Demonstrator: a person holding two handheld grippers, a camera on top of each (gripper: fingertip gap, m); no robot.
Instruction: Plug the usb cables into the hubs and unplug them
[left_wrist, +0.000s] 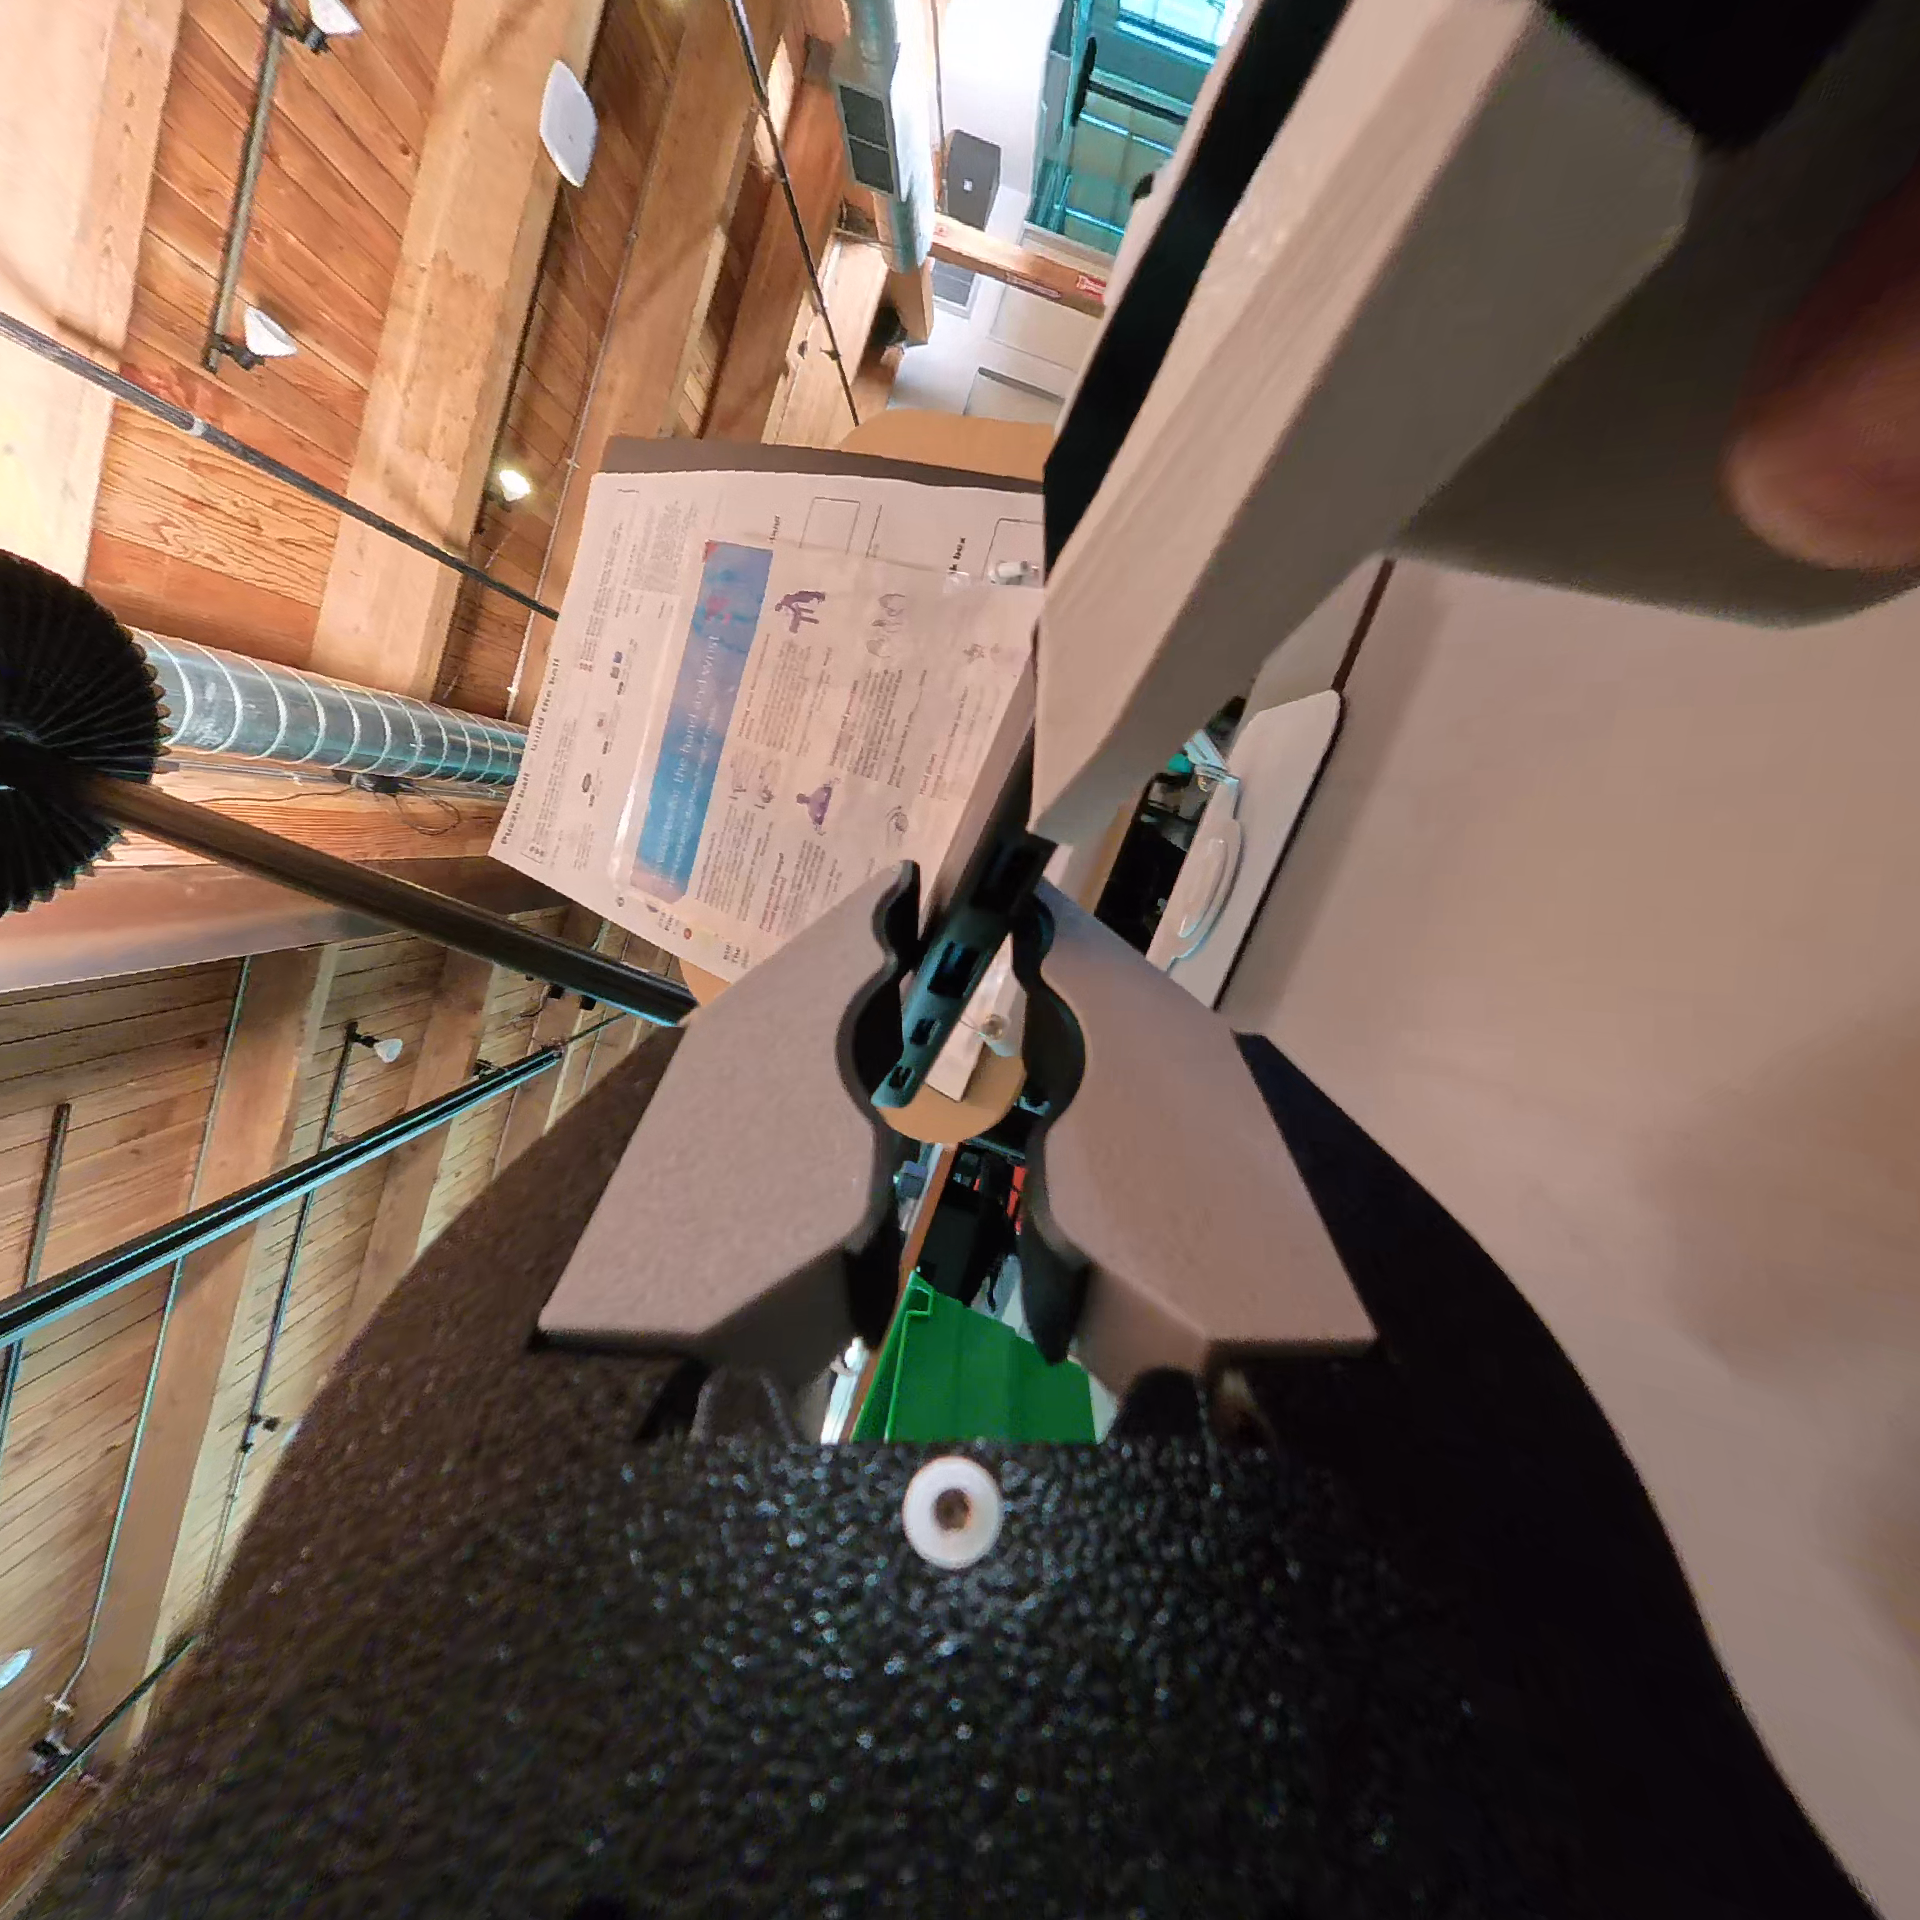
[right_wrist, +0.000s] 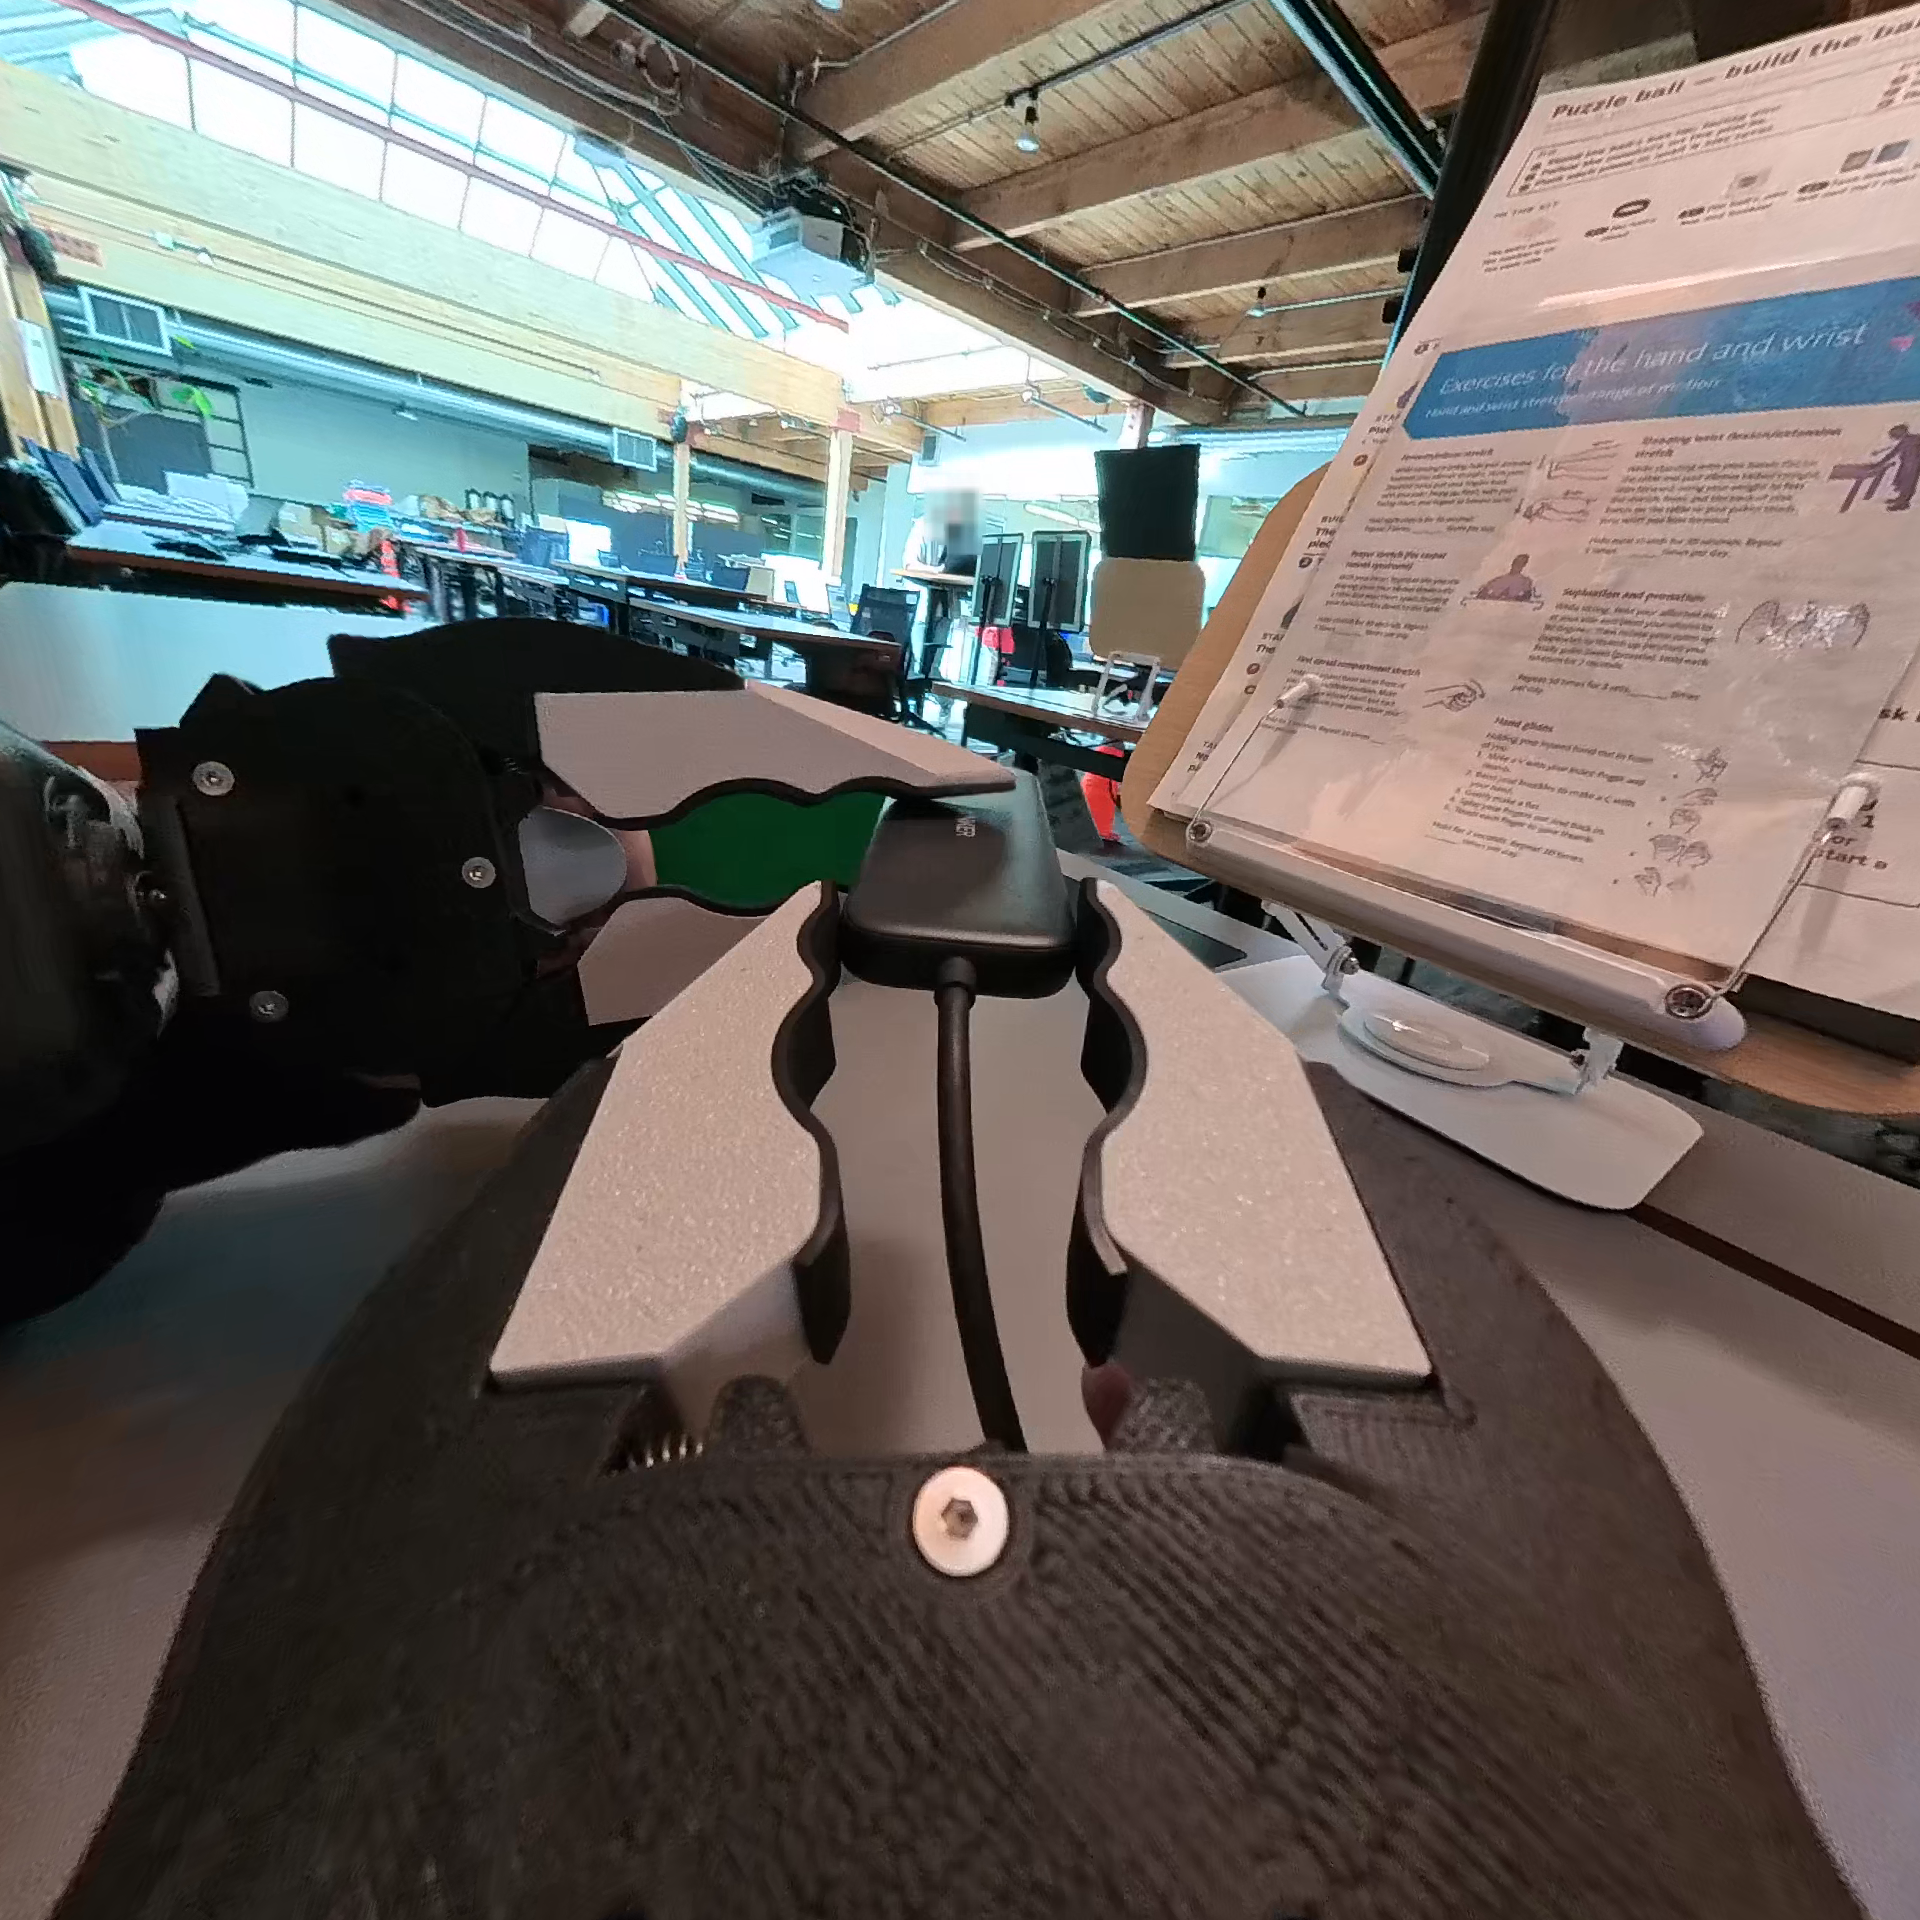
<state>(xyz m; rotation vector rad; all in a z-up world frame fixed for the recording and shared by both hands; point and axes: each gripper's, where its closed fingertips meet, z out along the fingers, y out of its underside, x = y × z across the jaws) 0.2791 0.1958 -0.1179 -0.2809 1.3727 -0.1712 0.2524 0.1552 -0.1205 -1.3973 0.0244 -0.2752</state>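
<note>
A black USB hub (right_wrist: 961, 883) sits between the fingertips of my right gripper (right_wrist: 956, 906), which is shut on its two sides just above the white table. The hub's black cable (right_wrist: 961, 1143) runs back between the right fingers. My left gripper (right_wrist: 894, 821) comes in from the left with its upper finger flat on the hub's top. In the left wrist view the hub's port edge (left_wrist: 951, 977) stands between the tips of my left gripper (left_wrist: 966, 899), which looks shut on it. The right gripper's grey fingers (left_wrist: 1299, 468) fill the upper right there. No loose USB plug shows.
A tilted document stand with printed sheets (right_wrist: 1558, 623) stands close on the right on a white base (right_wrist: 1507, 1101); it also shows in the left wrist view (left_wrist: 790, 707). A green bin (left_wrist: 966, 1371) lies beyond the hub. A black pole (left_wrist: 416, 894) rises at left.
</note>
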